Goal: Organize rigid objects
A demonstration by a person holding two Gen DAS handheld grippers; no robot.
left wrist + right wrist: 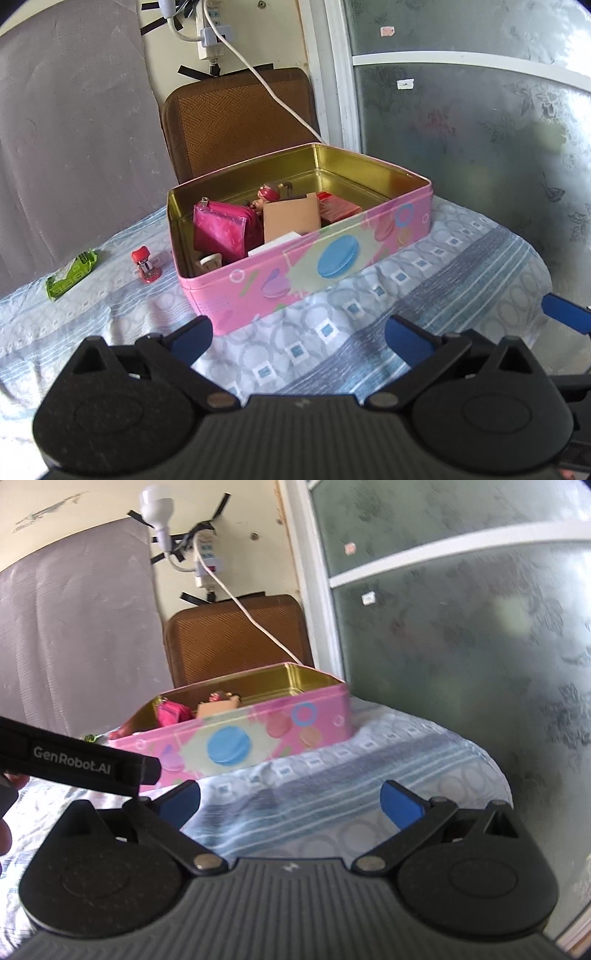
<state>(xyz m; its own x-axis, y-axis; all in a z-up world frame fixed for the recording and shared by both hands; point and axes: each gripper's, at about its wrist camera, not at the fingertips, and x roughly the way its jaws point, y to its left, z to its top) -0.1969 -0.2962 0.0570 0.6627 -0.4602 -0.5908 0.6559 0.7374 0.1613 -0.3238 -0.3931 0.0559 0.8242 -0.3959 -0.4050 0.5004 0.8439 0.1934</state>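
Blue-padded and spread wide with nothing between its fingers, the left gripper (298,334) hovers low over the patterned cloth (424,280), aimed at the pink tin (332,258) just ahead. The right gripper (290,805) is likewise agape and empty, level beside it. Outside the tin, a red stapler (146,266) and green packet (72,273) lie left, well apart from both grippers.

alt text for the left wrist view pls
An open pink tin on a patterned blue cloth holds a pink pouch, a cardboard piece and a red box. A small red stapler and green packet lie left of it; the left gripper has its jaws open, empty.
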